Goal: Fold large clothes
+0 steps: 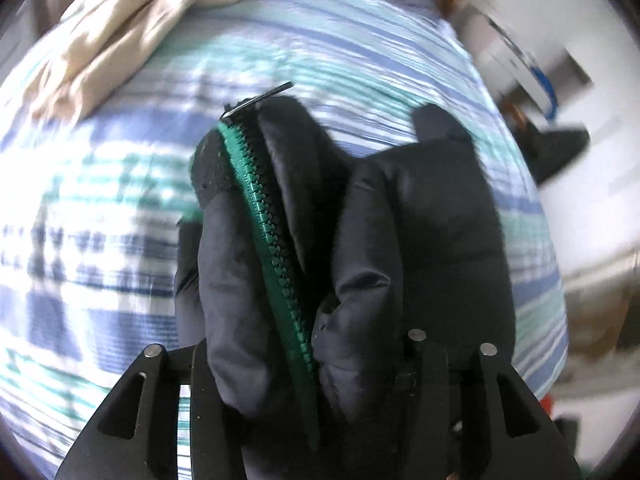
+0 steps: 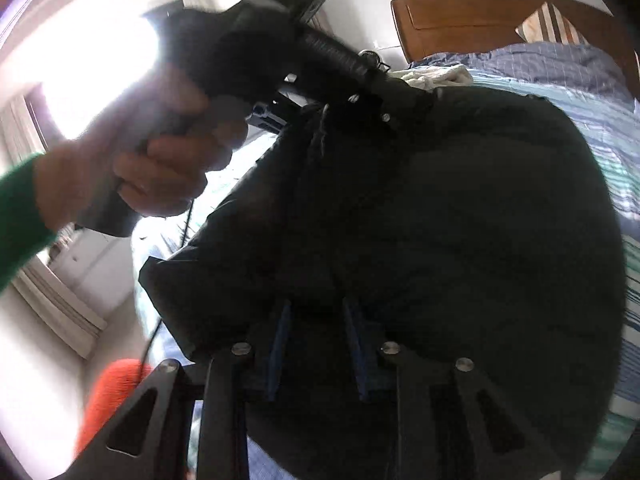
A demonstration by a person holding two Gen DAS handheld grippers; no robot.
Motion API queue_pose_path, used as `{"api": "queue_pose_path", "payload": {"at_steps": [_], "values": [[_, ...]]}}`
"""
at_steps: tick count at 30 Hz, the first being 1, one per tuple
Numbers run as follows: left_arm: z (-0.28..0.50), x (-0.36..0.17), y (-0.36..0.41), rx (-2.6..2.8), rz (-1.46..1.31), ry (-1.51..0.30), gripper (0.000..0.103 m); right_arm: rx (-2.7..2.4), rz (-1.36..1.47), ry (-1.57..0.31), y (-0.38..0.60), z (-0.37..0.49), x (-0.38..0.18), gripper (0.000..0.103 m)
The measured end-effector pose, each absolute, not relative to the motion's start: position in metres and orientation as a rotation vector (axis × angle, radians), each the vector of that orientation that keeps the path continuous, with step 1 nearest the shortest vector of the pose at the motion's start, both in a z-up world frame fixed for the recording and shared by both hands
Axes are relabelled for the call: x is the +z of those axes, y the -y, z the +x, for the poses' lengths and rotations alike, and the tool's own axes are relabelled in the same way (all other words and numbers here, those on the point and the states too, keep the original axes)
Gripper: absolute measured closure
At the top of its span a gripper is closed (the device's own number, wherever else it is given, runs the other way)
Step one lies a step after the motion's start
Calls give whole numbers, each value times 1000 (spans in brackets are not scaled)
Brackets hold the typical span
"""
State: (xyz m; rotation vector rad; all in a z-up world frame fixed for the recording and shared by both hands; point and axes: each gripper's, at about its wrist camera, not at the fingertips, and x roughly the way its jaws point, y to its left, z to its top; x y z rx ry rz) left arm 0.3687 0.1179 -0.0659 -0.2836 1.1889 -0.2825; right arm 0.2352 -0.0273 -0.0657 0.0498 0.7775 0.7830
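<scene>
A black padded jacket [image 1: 420,220] with a green zipper [image 1: 272,240] is bunched between the fingers of my left gripper [image 1: 316,360], which is shut on it and holds it above the striped bed. In the right wrist view the same jacket [image 2: 460,220] hangs wide and dark, and my right gripper [image 2: 320,344] is shut on its fabric between blue pads [image 2: 356,352]. The left gripper's body [image 2: 320,56] and the hand holding it [image 2: 160,152] show at the upper left, gripping the jacket's top edge.
The bed has a blue, teal and white striped cover [image 1: 100,220]. A beige garment [image 1: 132,28] lies at its far side. A wooden headboard [image 2: 480,20] and striped pillow [image 2: 552,24] stand behind. An orange object [image 2: 116,392] and a bright window [image 2: 92,72] are at the left.
</scene>
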Motion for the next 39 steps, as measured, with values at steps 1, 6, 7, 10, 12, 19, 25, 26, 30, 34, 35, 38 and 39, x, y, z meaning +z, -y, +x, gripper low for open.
{"api": "queue_pose_path", "payload": {"at_steps": [1,6,7,10,12,19,25,26,30,34,35,38,39], "values": [[370,-74,-125,-252,-337,-1195,56,772,48,-783,22,236,-69,78],[375,-102,-144,-194,-484,-1204,55,728,-45,-785,-3,232,-77,78],[376,-111,-148,-189,-511,-1201,55,728,-41,-789,-3,233,-78,78],[371,-132,-160,-198,-613,-1184,53,738,-24,-811,-4,236,-74,78],[366,-138,-164,-216,-639,-1168,53,744,-45,-825,2,239,-66,78],[350,-155,-188,-257,-719,-1113,52,760,36,-873,56,245,15,76],[350,-154,-191,-261,-704,-1110,52,557,-100,-934,64,357,34,75],[350,-154,-191,-263,-704,-1110,52,542,-139,-961,56,380,27,75],[361,-159,-183,-247,-696,-1111,52,467,-219,-1097,31,450,-30,75],[368,-168,-183,-235,-688,-1120,53,393,-296,-1220,18,479,-75,78],[370,-169,-184,-235,-688,-1123,53,381,-307,-1236,17,483,-79,78],[372,-171,-185,-243,-688,-1129,52,369,-307,-1247,16,484,-81,79],[372,-171,-185,-248,-688,-1128,52,367,-304,-1237,17,482,-78,79]]}}
